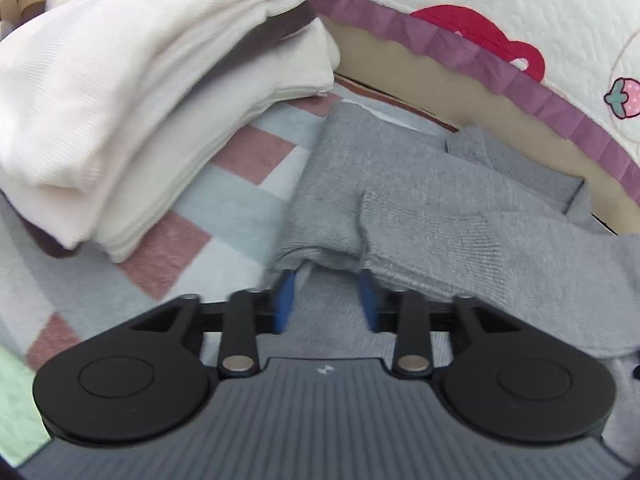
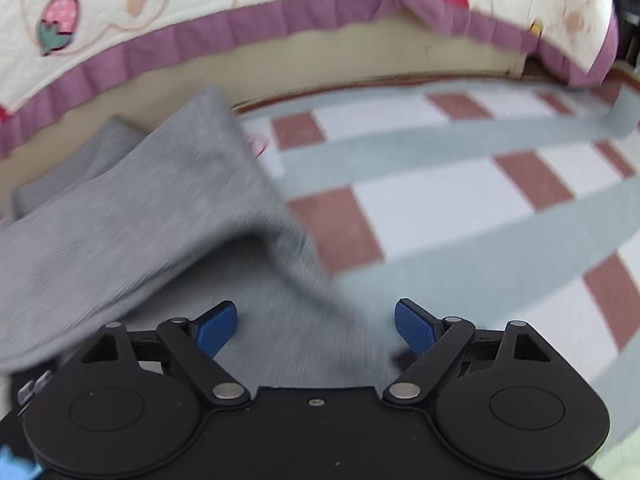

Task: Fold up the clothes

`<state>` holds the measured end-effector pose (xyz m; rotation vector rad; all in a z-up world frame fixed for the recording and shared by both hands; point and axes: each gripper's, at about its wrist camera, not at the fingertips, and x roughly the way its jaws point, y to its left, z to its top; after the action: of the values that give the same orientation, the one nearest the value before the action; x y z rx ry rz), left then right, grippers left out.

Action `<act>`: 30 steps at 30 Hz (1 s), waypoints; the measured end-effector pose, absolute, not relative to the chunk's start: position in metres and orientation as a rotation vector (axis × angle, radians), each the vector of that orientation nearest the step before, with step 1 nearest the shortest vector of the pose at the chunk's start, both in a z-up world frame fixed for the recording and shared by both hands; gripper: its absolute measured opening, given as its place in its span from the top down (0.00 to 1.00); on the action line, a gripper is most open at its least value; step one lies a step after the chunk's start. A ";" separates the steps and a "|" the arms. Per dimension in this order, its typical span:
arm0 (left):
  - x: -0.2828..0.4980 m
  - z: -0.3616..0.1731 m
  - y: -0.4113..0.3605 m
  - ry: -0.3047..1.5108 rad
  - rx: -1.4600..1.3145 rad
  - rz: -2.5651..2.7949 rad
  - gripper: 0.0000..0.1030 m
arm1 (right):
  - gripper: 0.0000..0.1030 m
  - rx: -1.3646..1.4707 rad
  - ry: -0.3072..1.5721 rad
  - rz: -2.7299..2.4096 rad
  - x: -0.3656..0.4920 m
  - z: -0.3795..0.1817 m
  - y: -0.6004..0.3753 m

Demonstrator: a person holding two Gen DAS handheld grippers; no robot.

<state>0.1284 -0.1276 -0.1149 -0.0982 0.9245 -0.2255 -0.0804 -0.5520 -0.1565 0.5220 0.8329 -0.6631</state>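
Note:
A grey knitted garment (image 1: 420, 208) lies partly folded on the checked mat (image 1: 240, 184), with a sleeve laid across its body. My left gripper (image 1: 327, 300) hovers just over its near folded edge. The blue pads (image 1: 286, 300) stand apart and only flat grey cloth shows below the gap; nothing is pinched. In the right wrist view the same grey garment (image 2: 120, 220) fills the left side, blurred. My right gripper (image 2: 316, 328) stands wide open above its lower right part, with nothing between its fingers.
A stack of folded white and cream clothes (image 1: 120, 80) sits on the mat at the left, close to the grey garment. Behind runs a bed with a purple-edged quilt (image 1: 520, 0) (image 2: 200, 0). To the right, checked mat (image 2: 460, 200) lies bare.

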 end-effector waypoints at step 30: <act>0.006 -0.115 -0.113 1.072 0.451 -0.562 0.51 | 0.81 0.883 0.988 0.007 -0.346 -0.174 -0.502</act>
<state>0.0055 -0.1131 -0.1147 0.4514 1.0718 -0.5624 -0.3460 -0.5019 -0.1742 0.8828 0.9880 0.0075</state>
